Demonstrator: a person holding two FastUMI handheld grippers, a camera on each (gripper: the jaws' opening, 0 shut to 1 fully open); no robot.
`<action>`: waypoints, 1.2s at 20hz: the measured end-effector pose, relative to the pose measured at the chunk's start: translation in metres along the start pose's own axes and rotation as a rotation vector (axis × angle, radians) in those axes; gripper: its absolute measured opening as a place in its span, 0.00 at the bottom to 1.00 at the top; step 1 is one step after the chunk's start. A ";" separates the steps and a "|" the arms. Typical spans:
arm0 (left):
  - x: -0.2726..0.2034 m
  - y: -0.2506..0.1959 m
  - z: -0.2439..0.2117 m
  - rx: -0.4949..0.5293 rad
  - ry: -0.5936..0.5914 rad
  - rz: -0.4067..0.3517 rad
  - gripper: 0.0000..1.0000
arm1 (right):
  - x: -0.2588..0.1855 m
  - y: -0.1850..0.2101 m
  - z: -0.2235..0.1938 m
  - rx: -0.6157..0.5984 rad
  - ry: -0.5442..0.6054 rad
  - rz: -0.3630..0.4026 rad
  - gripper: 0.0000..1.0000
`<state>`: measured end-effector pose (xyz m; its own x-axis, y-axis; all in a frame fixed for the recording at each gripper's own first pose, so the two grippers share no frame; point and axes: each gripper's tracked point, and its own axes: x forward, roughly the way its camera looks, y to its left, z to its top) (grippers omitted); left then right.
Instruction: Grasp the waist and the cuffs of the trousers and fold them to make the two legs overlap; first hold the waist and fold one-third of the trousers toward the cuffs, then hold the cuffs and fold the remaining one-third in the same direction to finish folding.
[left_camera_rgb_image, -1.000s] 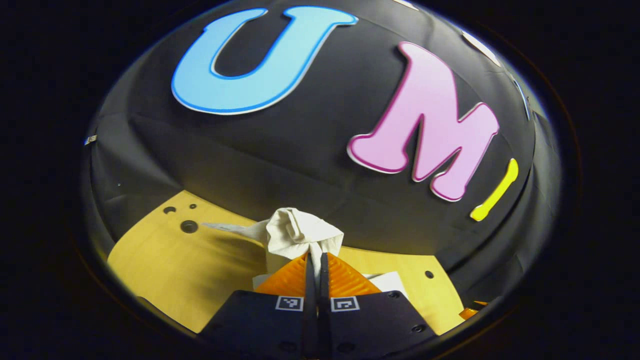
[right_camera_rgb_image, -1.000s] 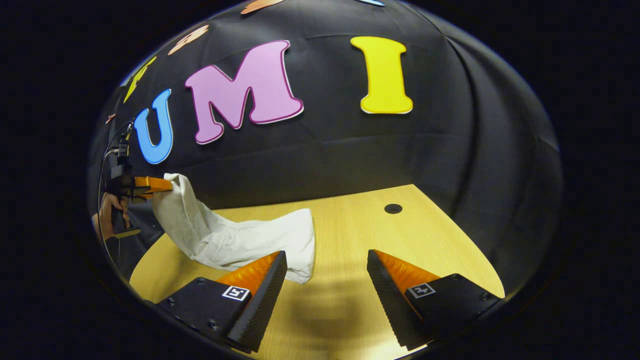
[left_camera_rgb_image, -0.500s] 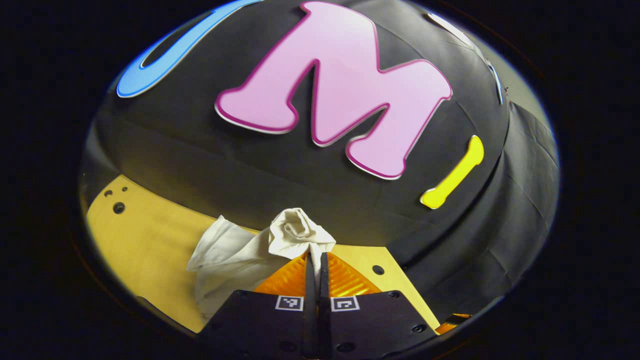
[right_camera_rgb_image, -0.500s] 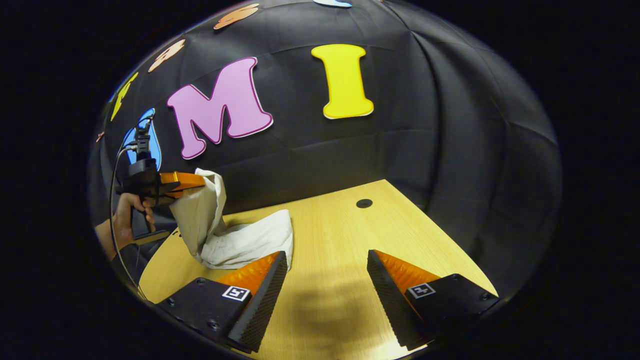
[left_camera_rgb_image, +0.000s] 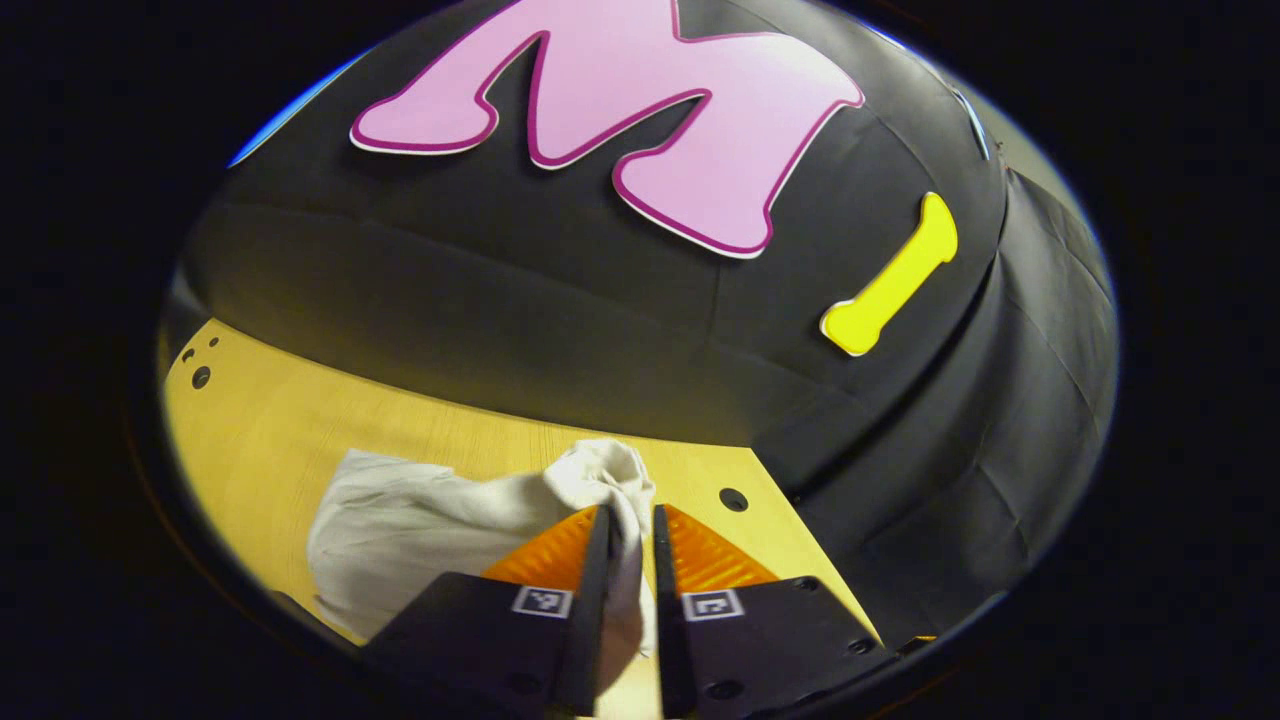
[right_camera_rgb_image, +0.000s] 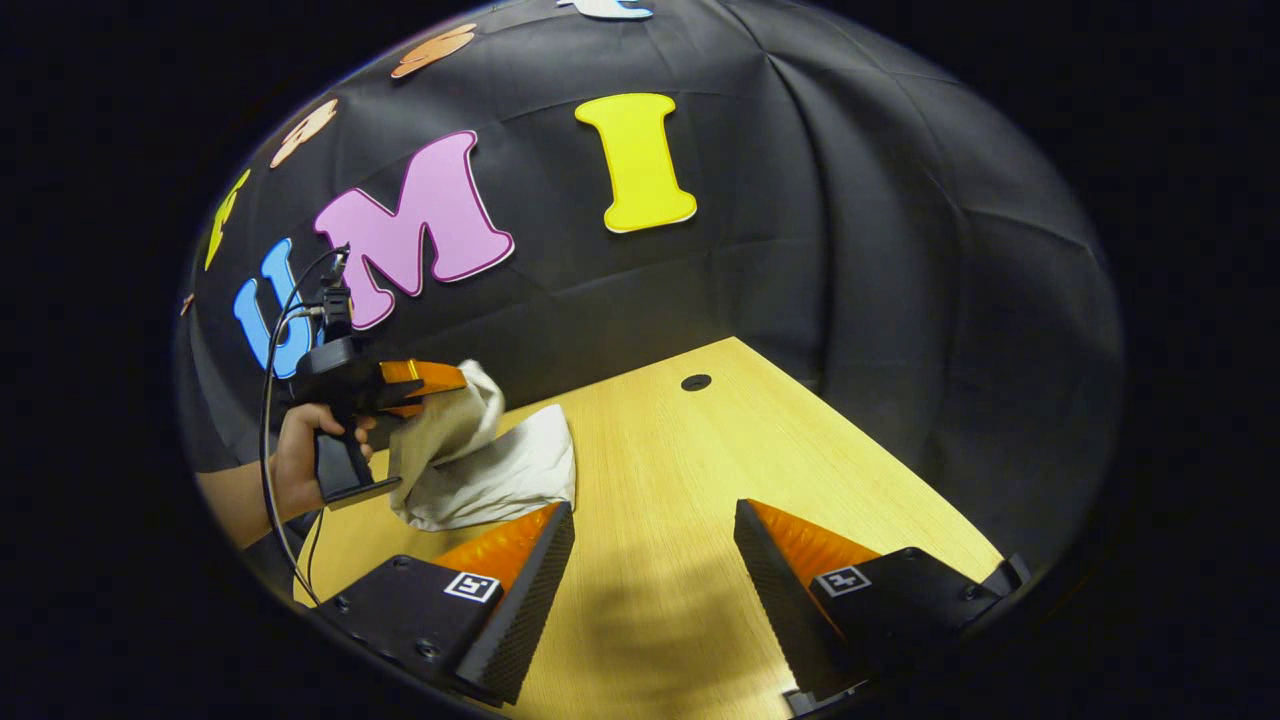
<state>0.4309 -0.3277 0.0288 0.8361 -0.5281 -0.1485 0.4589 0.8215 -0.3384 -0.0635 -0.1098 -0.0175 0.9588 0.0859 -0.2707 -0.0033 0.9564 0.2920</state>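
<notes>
Two changes stand out over the last second, both on the left side. In the left gripper view, the left gripper (left_camera_rgb_image: 630, 530) has carried its pinched bunch of the crumpled off-white cloth trousers (left_camera_rgb_image: 420, 530) down from mid-air toward the pale wooden tabletop (left_camera_rgb_image: 260, 430), and its fingers, which were pressed tight together on the fabric, now stand slightly parted with the cloth running loosely between them. That looks like the start of a release, though whether both fingers still press on the fabric cannot be told from here.

In the right gripper view, the same left gripper (right_camera_rgb_image: 440, 380), held by a person's hand (right_camera_rgb_image: 300, 450), sits low at the left with the trousers (right_camera_rgb_image: 490, 470) gathered into a compact heap beneath its tips; a second ago the cloth was stretched out long across the tabletop (right_camera_rgb_image: 680, 500), so one end has been brought over onto the other. Further right, the right gripper (right_camera_rgb_image: 650, 560) has stayed hovering just above bare wood, fingers spread wide and holding nothing, the heap lying just beyond its left finger.

As a judgement, a fold has just been laid down, but the pile is bunched rather than flat, so the layers likely need smoothing or regrasping before any remaining fold.
</notes>
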 end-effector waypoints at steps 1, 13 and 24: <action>-0.003 -0.003 -0.003 0.015 0.001 -0.006 0.38 | -0.003 0.000 0.001 -0.001 -0.004 0.000 0.98; -0.209 0.007 -0.005 0.241 -0.103 0.051 0.97 | -0.075 0.052 0.018 -0.061 -0.058 0.048 0.98; -0.446 0.063 -0.033 0.215 -0.308 0.272 0.97 | -0.202 0.117 0.049 -0.158 -0.281 0.049 0.98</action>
<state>0.0769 -0.0474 0.0433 0.9702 -0.2253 0.0892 0.2351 0.9645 -0.1200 -0.2438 -0.0293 0.1161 0.9972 0.0737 0.0109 -0.0745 0.9864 0.1463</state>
